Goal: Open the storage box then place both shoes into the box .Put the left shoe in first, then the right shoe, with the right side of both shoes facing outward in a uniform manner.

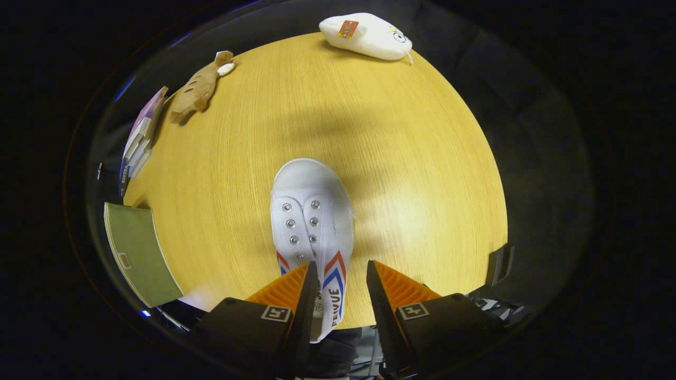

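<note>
A white shoe (pixel 312 221) is seen at the counter's (pixel 422 174) near edge, its heel between the open jaws of the gripper (pixel 342 279), touching one finger.

I see the wooden table (pixel 369 132) brightly lit from above, with a soft glare patch right of the shoe (pixel 311 221). A broad blurred shadow crosses the tabletop, and fisheye distortion bends its edges.

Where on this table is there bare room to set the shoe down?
Bare wood lies right of the white shoe and beyond its toe, up to the white plush. The far-left rim is crowded: brown plush, books, green folder. The claw is open around the shoe's heel.
</note>
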The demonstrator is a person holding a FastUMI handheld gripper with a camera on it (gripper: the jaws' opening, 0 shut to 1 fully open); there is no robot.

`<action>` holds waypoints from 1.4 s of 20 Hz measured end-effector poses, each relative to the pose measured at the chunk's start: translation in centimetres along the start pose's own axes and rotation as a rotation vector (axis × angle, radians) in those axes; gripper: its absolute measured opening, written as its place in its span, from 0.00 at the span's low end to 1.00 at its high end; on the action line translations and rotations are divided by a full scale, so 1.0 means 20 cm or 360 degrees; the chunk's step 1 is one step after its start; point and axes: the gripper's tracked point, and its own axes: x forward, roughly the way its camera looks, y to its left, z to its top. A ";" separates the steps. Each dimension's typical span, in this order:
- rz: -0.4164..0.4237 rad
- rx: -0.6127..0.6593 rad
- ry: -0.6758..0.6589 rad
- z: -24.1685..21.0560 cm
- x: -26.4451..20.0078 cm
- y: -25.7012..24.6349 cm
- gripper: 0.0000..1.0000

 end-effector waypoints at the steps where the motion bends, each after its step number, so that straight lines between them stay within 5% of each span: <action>1: 0.0060 0.0006 0.0018 -0.01 0.03 0.04 0.58; 3: 0.0093 0.0050 0.0056 0.00 0.05 0.06 0.37; 9: 0.0042 -0.0125 0.0128 -0.01 0.09 0.04 0.34; 11: 0.0076 -0.0083 0.0128 0.00 0.07 0.05 0.11; 12: 0.0123 -0.0083 0.0121 0.01 0.05 0.04 0.07; 19: 0.0441 0.0170 0.0040 0.03 -0.16 0.20 0.05; 21: 0.0620 0.0272 -0.0004 0.08 -0.28 0.35 0.05; 23: 0.0568 0.0251 -0.0040 0.11 -0.30 0.36 0.05; 27: 0.0178 0.0129 -0.0003 0.01 -0.12 0.14 0.08; 28: 0.0131 0.0113 0.0015 -0.03 -0.09 0.10 0.20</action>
